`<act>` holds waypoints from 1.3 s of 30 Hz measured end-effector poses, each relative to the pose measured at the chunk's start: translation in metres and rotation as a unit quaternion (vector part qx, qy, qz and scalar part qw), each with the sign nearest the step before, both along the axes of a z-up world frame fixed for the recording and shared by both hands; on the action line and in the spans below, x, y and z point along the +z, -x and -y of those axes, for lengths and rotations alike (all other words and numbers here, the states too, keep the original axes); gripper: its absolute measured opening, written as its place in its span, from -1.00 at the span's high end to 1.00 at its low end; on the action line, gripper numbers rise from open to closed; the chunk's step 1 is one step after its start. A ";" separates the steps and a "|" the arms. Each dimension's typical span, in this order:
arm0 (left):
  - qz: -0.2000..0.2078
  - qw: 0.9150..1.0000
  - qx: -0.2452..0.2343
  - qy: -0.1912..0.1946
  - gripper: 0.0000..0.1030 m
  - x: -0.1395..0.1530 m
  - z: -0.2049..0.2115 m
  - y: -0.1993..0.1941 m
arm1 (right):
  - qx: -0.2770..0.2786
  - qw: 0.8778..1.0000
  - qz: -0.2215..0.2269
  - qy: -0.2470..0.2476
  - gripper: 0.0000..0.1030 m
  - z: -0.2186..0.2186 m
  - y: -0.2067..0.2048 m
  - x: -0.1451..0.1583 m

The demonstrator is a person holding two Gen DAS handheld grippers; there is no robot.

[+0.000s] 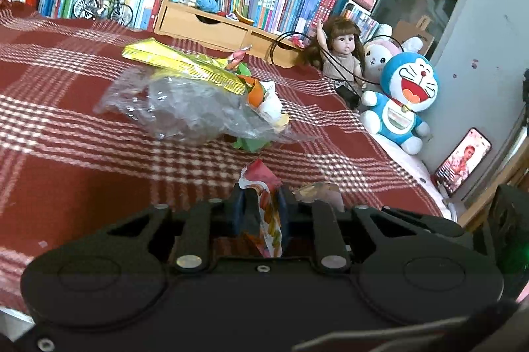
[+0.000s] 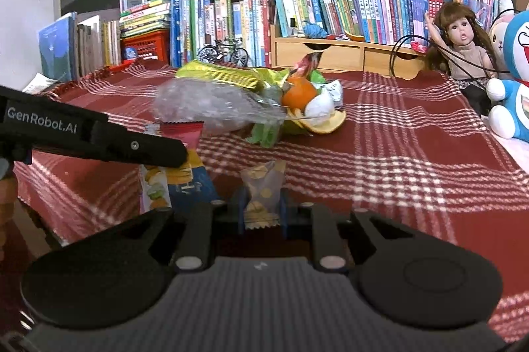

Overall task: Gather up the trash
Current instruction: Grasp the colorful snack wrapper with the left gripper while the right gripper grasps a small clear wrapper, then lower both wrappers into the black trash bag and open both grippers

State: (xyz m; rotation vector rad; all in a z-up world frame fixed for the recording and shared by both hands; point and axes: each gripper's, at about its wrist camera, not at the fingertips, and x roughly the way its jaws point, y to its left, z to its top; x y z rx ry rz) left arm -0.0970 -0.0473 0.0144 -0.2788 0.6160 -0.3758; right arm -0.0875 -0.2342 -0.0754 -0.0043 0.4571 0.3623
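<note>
While the left gripper point(image 1: 261, 203) pinches a red snack wrapper point(image 1: 264, 186) between its narrow jaws, the right gripper point(image 2: 263, 203) clamps a small clear packet point(image 2: 264, 183); both hover above the red checked cloth point(image 2: 413, 153); further back lies the trash pile point(image 2: 251, 100), with plastic bag, yellow wrappers and orange peel.

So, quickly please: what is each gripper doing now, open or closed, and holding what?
Left gripper: closed on a colourful red snack wrapper.
Right gripper: closed on a small translucent tan wrapper.
</note>
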 end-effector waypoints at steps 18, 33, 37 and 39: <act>-0.071 0.992 0.017 -0.101 0.62 -0.046 -0.043 0.110 | 0.053 0.994 -0.092 0.006 0.51 -0.039 0.089 -0.038; -0.255 0.951 0.048 -0.167 0.60 -0.179 -0.044 0.088 | 0.060 0.960 -0.271 0.032 0.45 -0.060 0.062 -0.146; -0.254 0.950 0.040 -0.177 0.57 -0.182 -0.039 0.091 | 0.063 0.959 -0.274 0.031 0.28 -0.058 0.062 -0.150; -0.255 0.949 0.039 -0.179 0.55 -0.182 -0.035 0.089 | 0.061 0.959 -0.275 0.029 0.05 -0.058 0.060 -0.150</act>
